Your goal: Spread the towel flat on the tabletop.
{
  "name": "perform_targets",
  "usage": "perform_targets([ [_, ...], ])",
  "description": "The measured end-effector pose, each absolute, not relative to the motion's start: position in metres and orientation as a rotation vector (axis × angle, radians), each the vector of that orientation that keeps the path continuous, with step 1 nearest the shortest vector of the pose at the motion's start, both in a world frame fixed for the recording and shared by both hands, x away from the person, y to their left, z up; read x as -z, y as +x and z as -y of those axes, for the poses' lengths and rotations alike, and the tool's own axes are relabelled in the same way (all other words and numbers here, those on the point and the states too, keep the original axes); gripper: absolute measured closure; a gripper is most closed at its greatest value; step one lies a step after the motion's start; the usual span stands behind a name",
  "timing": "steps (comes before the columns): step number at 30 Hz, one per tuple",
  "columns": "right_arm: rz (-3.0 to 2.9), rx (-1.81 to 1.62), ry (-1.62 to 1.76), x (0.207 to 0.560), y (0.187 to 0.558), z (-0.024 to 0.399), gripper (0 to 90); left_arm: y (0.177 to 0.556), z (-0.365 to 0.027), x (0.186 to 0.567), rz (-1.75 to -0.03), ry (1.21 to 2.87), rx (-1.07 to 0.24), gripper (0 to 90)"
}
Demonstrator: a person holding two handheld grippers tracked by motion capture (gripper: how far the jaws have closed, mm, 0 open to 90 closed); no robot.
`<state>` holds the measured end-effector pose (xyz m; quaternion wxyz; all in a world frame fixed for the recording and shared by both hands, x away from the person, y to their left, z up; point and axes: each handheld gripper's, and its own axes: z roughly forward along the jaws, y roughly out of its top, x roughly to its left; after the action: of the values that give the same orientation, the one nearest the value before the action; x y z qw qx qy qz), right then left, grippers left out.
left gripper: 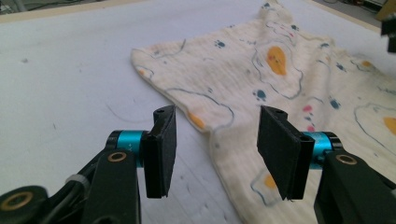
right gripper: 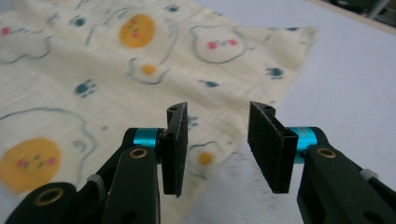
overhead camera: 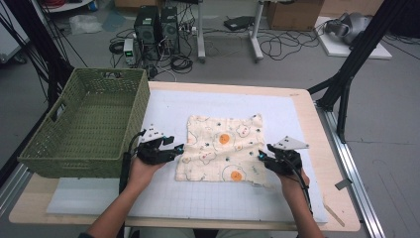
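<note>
Cloth (overhead camera: 222, 148) lies flat on the table (overhead camera: 317, 144); both claws (overhead camera: 181, 148) (overhead camera: 261, 155) gape empty at its edges, its near corner blurred.

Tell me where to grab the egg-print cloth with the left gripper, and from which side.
Probably best: pinch the cloth at its left edge, about where that edge lies between the left gripper's open jaws, coming in low from the left. The cloth lies flat on the white mat, so only a thin edge offers a bite; the edge there is free and nothing presses on it.
</note>
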<state>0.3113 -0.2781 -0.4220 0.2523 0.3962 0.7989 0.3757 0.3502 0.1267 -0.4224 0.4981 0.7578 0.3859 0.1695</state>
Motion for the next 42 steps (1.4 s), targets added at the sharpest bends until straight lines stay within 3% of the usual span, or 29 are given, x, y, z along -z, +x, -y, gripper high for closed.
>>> perform_targets([
  [14,-2.25,-1.076,1.007,0.428,0.311,0.262,53.2,0.434,-0.084,0.427,-1.078,1.963,-0.498,46.1],
  [19,-2.317,-1.119,0.933,0.429,0.309,0.255,51.7,0.454,-0.068,0.43,-1.051,2.075,-0.573,45.0],
  [23,-2.374,-1.161,0.901,0.433,0.309,0.246,49.9,0.461,-0.064,0.439,-1.122,2.078,-0.546,46.9],
  [25,-2.407,-1.166,0.886,0.435,0.309,0.242,50.6,0.461,-0.062,0.443,-1.114,2.093,-0.523,50.6],
  [27,-2.428,-1.162,0.874,0.437,0.309,0.238,51.0,0.459,-0.059,0.442,-1.064,2.114,-0.501,63.3],
  [28,-2.437,-1.165,0.877,0.437,0.309,0.236,51.5,0.457,-0.057,0.441,-1.019,2.14,-0.507,74.0],
  [29,-2.444,-1.171,0.865,0.438,0.309,0.234,52.8,0.456,-0.055,0.441,-1.0,2.156,-0.525,81.7],
  [31,-2.474,-1.199,0.863,0.441,0.309,0.23,57.3,0.455,-0.055,0.44,-1.018,2.163,-0.548,85.2],
  [34,-2.552,-1.175,0.835,0.449,0.311,0.22,61.0,0.456,-0.063,0.439,-1.083,2.153,-0.577,85.9],
  [36,-2.559,-1.179,0.805,0.449,0.309,0.216,68.1,0.457,-0.074,0.439,-1.121,2.14,-0.594,86.1],
  [39,-2.618,-1.223,0.763,0.449,0.308,0.215,87.4,0.458,-0.09,0.438,-1.177,2.119,-0.593,86.1],
  [42,-2.706,-1.249,0.729,0.448,0.306,0.213,88.5,0.46,-0.101,0.435,-1.213,2.087,-0.611,86.1],
])
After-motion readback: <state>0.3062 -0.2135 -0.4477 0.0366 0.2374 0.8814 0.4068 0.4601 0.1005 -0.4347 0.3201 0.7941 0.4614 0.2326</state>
